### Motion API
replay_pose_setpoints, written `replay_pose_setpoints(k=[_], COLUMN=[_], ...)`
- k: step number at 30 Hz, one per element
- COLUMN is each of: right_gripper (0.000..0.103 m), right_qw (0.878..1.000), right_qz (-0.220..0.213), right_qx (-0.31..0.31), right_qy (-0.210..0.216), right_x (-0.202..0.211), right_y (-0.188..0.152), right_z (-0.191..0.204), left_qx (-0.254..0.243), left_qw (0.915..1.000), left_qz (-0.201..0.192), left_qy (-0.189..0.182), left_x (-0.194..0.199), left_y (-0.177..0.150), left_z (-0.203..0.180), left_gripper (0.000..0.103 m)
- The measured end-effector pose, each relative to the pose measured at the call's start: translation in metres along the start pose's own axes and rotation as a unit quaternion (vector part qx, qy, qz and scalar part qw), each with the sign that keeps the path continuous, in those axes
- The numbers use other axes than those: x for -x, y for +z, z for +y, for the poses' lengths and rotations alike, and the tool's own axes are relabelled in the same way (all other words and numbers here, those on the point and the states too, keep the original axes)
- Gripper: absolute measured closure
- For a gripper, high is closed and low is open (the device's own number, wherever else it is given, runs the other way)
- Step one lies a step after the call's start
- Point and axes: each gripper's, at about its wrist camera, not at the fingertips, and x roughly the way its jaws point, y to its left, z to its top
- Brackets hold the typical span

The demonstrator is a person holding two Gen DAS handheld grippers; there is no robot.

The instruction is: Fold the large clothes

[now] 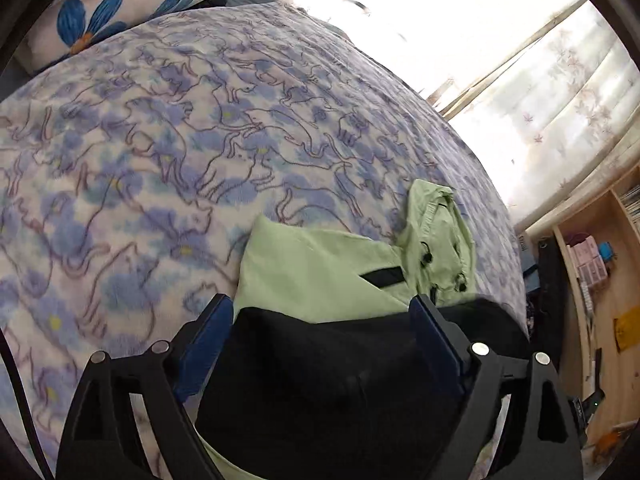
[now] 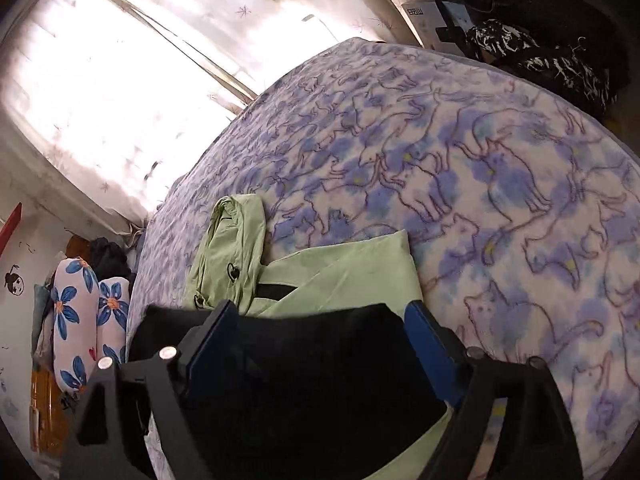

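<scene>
Little writing can be read: a white box (image 2: 420,14) at the top of the right wrist view carries dark lettering too small and skewed to make out, and a small label at the bed's edge in the left wrist view is equally illegible.

The light green hooded jacket (image 1: 320,268) has a black lower part, a short black strip on the chest and black cord toggles near the hood (image 1: 438,232). It lies on the cat-print blanket (image 1: 180,140) (blue and lilac outlines on white) in the lower centre of both views, with the hood crumpled toward the window curtain (image 1: 560,112).

The left gripper (image 1: 322,322) has its 2 blue-padded fingers spread wide, with the jacket's black fabric filling the gap between them. The right gripper (image 2: 316,320) is likewise spread over the black fabric (image 2: 304,380).

A flower-print pillow (image 2: 76,320) sits at the lower left of the right wrist view, and wooden shelves (image 1: 592,280) stand at the right edge of the left wrist view.
</scene>
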Motion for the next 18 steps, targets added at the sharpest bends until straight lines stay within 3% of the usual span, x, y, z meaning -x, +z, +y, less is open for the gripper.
replay_pose_setpoints(k=[4, 12, 15, 18], right_gripper=[0.017, 0.021, 0.024, 0.025], right_qw=[0.999, 0.997, 0.994, 0.992], right_qz=[0.032, 0.039, 0.042, 0.046], right_qx=[0.012, 0.054, 0.075, 0.096], right_qy=[-0.012, -0.049, -0.061, -0.069], right_x=[-0.029, -0.073, -0.084, -0.09], right_y=[-0.011, -0.014, -0.012, -0.012], right_z=[-0.007, -0.013, -0.014, -0.014], left_qx=[-0.055, -0.171, -0.251, -0.354], left_qw=[0.9977, 0.9801, 0.9631, 0.9297], left_qz=[0.021, 0.037, 0.064, 0.094], left_qy=[0.035, 0.093, 0.073, 0.04], left_x=[-0.035, -0.078, -0.082, -0.077], left_y=[-0.001, -0.017, -0.029, -0.052], left_z=[-0.007, -0.022, -0.031, -0.038], left_gripper=[0.015, 0.015, 0.015, 0.015])
